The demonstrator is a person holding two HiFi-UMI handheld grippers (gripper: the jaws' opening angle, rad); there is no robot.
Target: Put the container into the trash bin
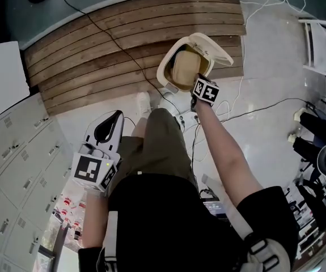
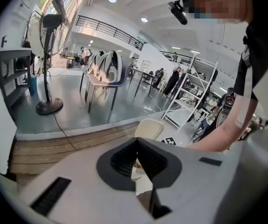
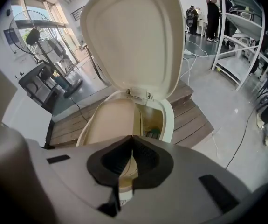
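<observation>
I find the tan container (image 1: 183, 68) lying inside the trash bin (image 1: 164, 75), whose lid (image 1: 215, 50) is raised. My right gripper (image 3: 133, 138) reaches to the rim, arm extended, jaws closed and empty. My left gripper (image 2: 137, 140) hangs beside the thigh (image 1: 157, 140), jaws closed and empty.

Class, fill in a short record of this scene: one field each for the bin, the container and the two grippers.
Trash bin: open, lid raised upright.
Container: tan, partly inside the bin's opening.
Right gripper: over the bin, jaws closed on what looks like the container's edge.
Left gripper: low at the person's side, jaws together, holding nothing.
</observation>
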